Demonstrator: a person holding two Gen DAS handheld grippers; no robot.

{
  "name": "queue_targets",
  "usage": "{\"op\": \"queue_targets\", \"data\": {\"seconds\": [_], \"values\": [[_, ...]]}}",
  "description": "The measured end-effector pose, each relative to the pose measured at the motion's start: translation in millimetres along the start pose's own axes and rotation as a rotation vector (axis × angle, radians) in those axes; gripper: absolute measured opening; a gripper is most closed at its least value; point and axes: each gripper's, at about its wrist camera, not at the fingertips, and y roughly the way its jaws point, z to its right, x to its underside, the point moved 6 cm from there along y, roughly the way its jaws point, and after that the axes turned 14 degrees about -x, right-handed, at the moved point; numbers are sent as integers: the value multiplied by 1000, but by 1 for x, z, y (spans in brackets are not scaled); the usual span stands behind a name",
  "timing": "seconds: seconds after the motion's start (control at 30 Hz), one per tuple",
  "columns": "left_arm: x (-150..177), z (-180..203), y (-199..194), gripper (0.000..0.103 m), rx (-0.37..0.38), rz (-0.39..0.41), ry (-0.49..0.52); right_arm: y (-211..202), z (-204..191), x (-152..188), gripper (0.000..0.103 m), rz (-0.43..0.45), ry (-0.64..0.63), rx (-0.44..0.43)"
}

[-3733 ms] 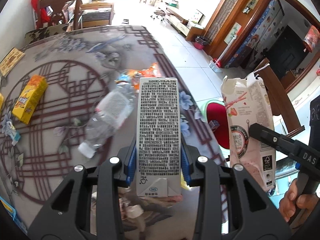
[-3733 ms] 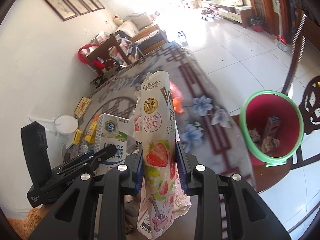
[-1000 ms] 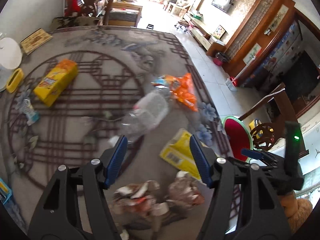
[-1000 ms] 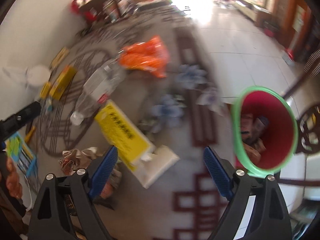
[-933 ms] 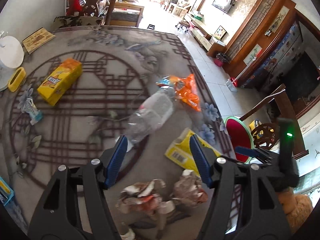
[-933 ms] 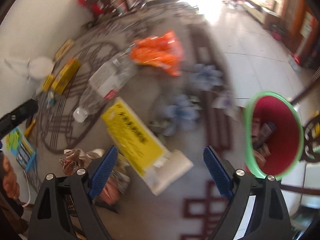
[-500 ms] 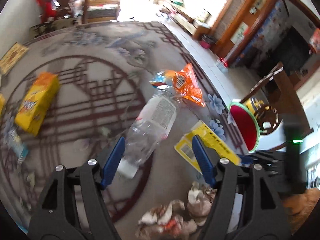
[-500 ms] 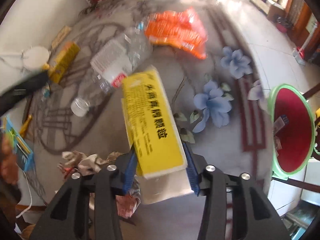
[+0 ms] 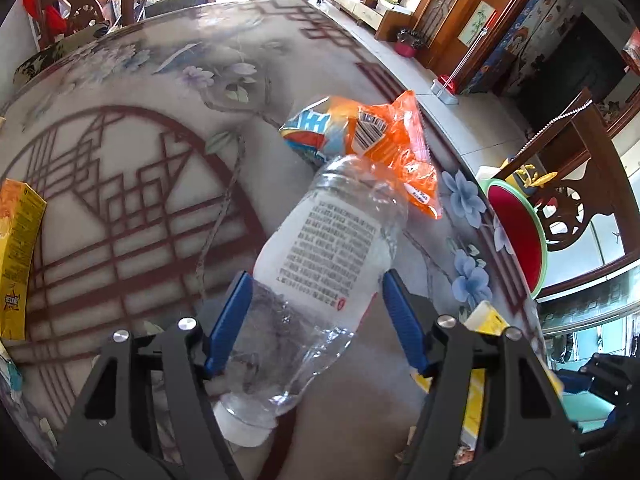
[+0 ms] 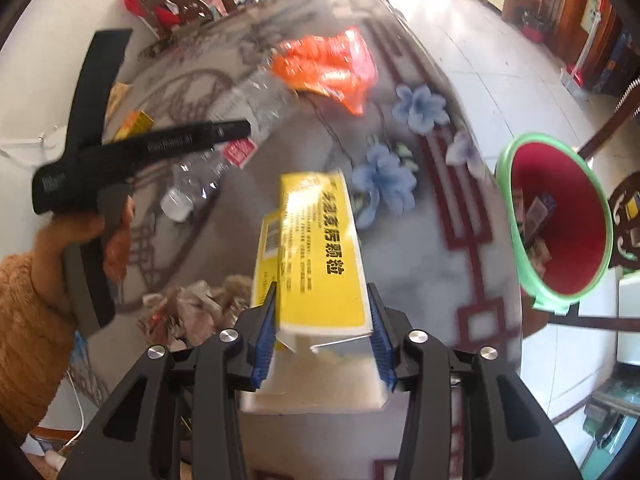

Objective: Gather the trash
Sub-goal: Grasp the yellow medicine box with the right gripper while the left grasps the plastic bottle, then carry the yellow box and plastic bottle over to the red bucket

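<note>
A crushed clear plastic bottle (image 9: 328, 248) with a white label lies on the patterned table, cap end toward me. My left gripper (image 9: 316, 280) straddles it near the label's lower edge. Its jaws are closing, and the blue pads (image 9: 228, 320) flank the bottle without clearly squeezing it. In the right wrist view the bottle (image 10: 240, 132) lies under the left gripper (image 10: 240, 130), held by a hand (image 10: 116, 240). My right gripper (image 10: 322, 292) has a yellow box (image 10: 316, 248) with a white flap between its pads. The pads touch both of its sides while the jaws are opening slightly.
A red bin with a green rim (image 10: 508, 184) holding cartons stands off the table's right edge, beside a wooden chair (image 9: 568, 208). An orange snack bag (image 9: 396, 148) lies beyond the bottle. Crumpled paper (image 10: 192, 304) sits near me, and an orange-yellow box (image 9: 16, 260) lies far left.
My left gripper came down and forward until the bottle lay between its jaws. My right gripper, wide open a second ago, closed on the yellow box and tipped it up.
</note>
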Motion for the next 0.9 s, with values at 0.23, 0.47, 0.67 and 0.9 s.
{"op": "queue_targets", "data": {"seconds": [0.23,0.47,0.67,0.9], "values": [[-3,2,-13,71,8,15,12,-6,0,-7,67,27,-21,14],[-11,22,-2,75,-1,-12,89,5,11,-7,66,-6,-4,30],[-8,26,11,51,27,-47,73,12,10,-7,66,-21,-8,16],[3,4,-13,51,52,-26,-47,27,6,-12,62,-58,-42,12]]}}
